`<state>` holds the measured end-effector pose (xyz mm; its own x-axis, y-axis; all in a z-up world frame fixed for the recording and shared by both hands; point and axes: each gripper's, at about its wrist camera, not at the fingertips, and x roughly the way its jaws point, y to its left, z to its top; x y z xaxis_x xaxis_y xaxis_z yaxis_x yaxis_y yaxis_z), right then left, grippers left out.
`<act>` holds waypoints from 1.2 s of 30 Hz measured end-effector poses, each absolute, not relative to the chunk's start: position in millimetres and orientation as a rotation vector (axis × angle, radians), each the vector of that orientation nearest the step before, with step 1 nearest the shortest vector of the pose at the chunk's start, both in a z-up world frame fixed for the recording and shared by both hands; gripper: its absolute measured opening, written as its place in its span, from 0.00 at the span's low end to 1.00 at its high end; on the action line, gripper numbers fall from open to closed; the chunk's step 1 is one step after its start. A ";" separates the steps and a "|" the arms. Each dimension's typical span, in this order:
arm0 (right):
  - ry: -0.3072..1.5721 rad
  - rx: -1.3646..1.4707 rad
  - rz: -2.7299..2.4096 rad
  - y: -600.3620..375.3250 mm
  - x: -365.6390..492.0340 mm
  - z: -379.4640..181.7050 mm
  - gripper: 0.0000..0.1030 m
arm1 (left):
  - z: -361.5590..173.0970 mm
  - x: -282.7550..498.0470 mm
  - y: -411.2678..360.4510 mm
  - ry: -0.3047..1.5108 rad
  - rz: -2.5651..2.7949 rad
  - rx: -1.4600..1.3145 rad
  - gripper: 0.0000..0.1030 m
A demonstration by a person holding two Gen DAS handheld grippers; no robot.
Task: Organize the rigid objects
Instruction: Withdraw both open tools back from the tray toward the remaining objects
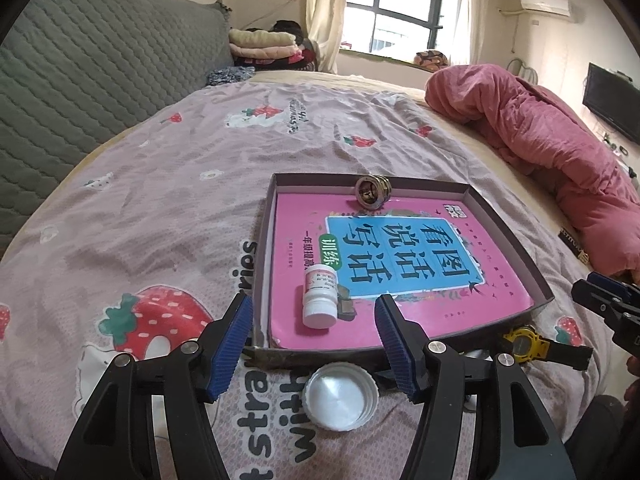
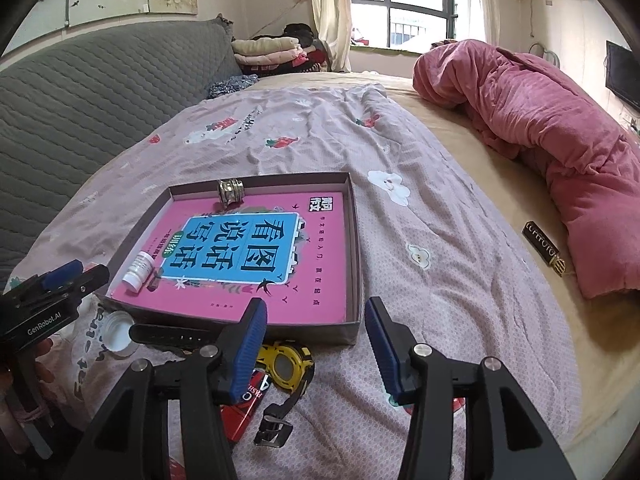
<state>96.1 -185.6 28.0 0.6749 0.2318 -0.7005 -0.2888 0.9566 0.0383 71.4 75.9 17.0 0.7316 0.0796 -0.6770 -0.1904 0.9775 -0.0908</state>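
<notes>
Left claw (image 1: 314, 344): jaws wide apart, nothing gripped; hovers over near edge of tray (image 1: 508, 236) on the bed (image 1: 160, 200). White cap (image 1: 341, 396) lies open side up on the bedsheet, just outside the tray's near wall, at 6 o'clock from the claw gap. White bottle (image 1: 320, 300) lies on its side on pink book (image 1: 420, 304) inside tray, near-left corner. Metal ring (image 1: 370, 192) at 12 o'clock, against far wall. Right claw (image 2: 316, 344): jaws also spread, empty. Yellow watch (image 2: 286, 368) on the sheet outside the tray, partly behind its left finger. Dark case (image 2: 544, 248) at 2 o'clock, beside pink quilt (image 2: 560, 140).
</notes>
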 end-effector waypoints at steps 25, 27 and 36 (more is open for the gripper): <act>0.745 -0.049 0.324 -188.7 80.4 38.8 0.50 | 21.2 44.0 64.4 0.765 0.138 -0.141 0.63; 0.750 -0.046 0.329 -188.6 79.7 38.3 0.50 | 20.8 43.3 62.0 0.768 0.132 -0.137 0.63; 0.769 -0.061 0.350 -187.6 65.9 32.4 0.50 | 20.0 39.7 60.1 0.787 0.130 -0.127 0.63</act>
